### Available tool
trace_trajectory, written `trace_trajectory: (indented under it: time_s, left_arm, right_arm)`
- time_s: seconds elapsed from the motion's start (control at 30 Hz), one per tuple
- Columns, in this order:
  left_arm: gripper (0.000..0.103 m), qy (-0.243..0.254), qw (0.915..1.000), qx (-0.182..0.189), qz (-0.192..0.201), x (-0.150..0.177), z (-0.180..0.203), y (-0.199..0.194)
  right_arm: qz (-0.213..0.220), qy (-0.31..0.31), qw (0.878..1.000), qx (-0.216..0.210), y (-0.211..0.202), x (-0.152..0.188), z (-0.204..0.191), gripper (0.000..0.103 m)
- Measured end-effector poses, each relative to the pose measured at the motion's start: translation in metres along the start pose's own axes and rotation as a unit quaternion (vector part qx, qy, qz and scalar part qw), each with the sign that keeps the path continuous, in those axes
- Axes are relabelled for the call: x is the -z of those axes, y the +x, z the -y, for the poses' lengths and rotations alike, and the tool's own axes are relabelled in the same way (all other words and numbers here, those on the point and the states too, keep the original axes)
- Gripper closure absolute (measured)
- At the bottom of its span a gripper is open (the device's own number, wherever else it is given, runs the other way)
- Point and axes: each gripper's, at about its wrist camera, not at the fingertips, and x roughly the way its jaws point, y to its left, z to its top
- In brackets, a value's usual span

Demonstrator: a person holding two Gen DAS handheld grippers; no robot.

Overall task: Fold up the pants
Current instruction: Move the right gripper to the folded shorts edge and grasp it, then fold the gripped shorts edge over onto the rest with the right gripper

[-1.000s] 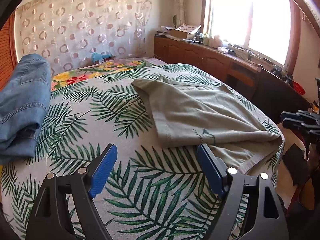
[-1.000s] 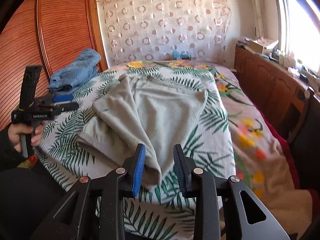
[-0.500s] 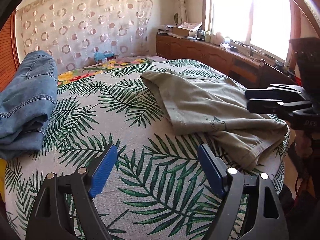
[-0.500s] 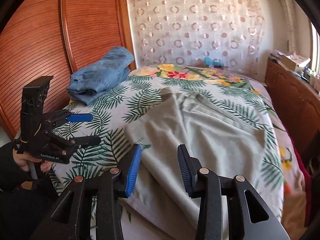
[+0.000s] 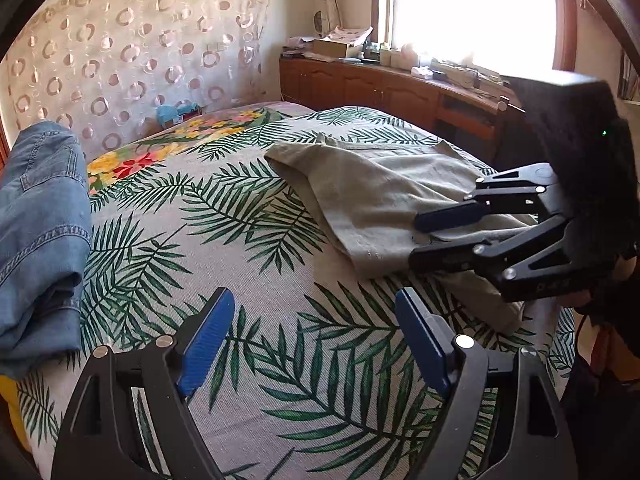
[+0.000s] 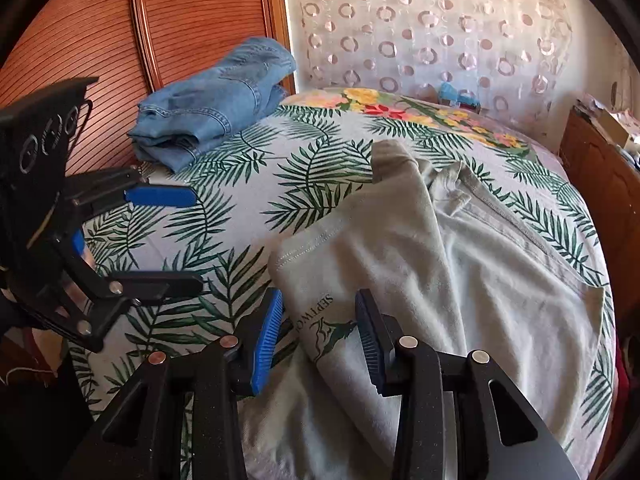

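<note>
Left tongs point(image 5: 316, 340) gape wide over bare leaf-print bedspread point(image 5: 240, 248), holding nothing. Right tongs point(image 6: 318, 334) stand open, the 2 blue pads straddling the near hem of the grey pants point(image 6: 460, 264), not clamped. Pants lie rumpled on the bed's right side; folded jeans point(image 6: 212, 104) lie far left.

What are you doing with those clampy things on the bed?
A person holds a two-finger gripper in each hand, getting ready to fold the grey-green pants spread on the leaf-print bed. The right gripper is open, its fingers either side of the pants' near edge by a printed logo, not pinching yet. The left gripper is open over bare sheet, holding nothing. A pile of blue jeans sits off to the side, by the wooden doors.
</note>
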Motion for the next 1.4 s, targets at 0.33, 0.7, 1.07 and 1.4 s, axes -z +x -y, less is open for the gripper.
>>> trace_trajectory:
  time_s: [0.33, 0.7, 1.07, 1.4]
  left_arm:
    - [0.020, 0.001, 0.9999, 0.001, -0.012, -0.008, -0.019, 0.014]
    - [0.020, 0.012, 0.9998, 0.009, -0.016, -0.036, -0.022, 0.036]
    - [0.020, 0.017, 0.9990, 0.042, 0.001, -0.074, -0.004, 0.060]
    - [0.020, 0.009, 0.9991, 0.038, -0.017, -0.096, -0.001, 0.091]
  right_arm:
    - [-0.025, -0.010, 1.000, 0.010, 0.025, -0.012, -0.008, 0.064]
    - [0.020, 0.027, 0.999, 0.010, -0.004, -0.023, 0.025, 0.097]
    - [0.043, 0.079, 0.995, 0.032, -0.030, -0.016, 0.070, 0.098]
    - [0.030, 0.128, 0.987, 0.087, -0.025, -0.014, 0.104, 0.095]
